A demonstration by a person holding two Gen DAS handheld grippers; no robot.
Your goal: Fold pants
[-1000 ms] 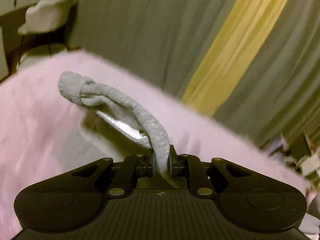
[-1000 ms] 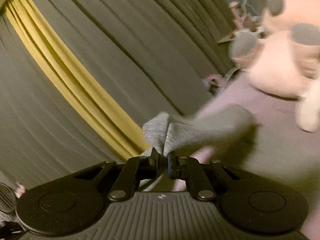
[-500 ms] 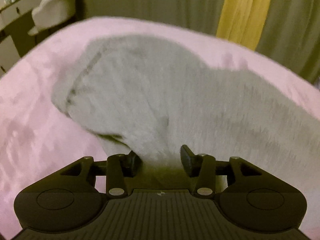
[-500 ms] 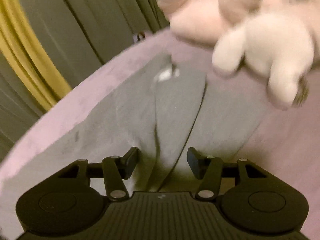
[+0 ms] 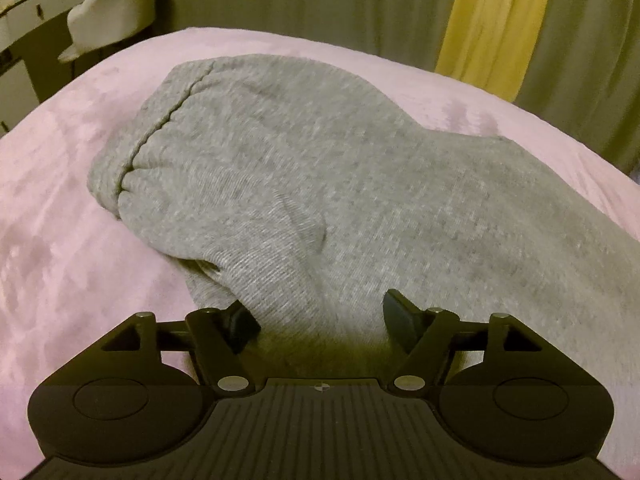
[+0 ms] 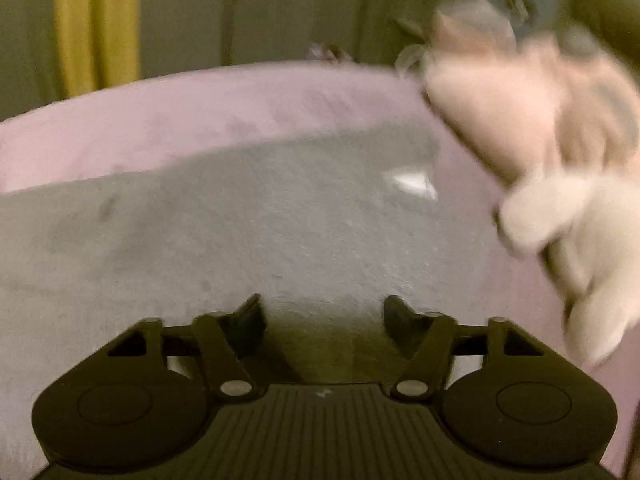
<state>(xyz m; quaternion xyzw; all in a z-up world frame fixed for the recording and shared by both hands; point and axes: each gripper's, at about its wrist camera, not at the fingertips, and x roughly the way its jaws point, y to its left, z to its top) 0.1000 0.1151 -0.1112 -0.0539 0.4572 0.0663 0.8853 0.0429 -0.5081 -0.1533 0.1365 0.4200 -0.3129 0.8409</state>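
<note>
The grey sweatpants (image 5: 320, 180) lie folded over on the pink bed cover (image 5: 60, 240), the elastic cuff end at the upper left. My left gripper (image 5: 316, 316) is low over them and its jaws are opening; a hump of grey cloth sits between the fingers, and the pads do not press on it. In the blurred right wrist view the pants (image 6: 240, 232) spread flat, with a white label (image 6: 412, 184) showing near their far right edge. My right gripper (image 6: 322, 316) hovers just over the cloth; its jaws stand apart and are closing, gripping nothing.
A pale pink plush toy (image 6: 520, 120) lies on the bed right beside the pants' right end. Grey curtains with a yellow strip (image 5: 492, 20) hang behind the bed. A white chair (image 5: 116, 16) and a desk stand at the far left.
Both grippers were shut on the lifted pants a second ago. They came down, let go, and the pants now lie flat on the bed. The right view swung across the bed.
</note>
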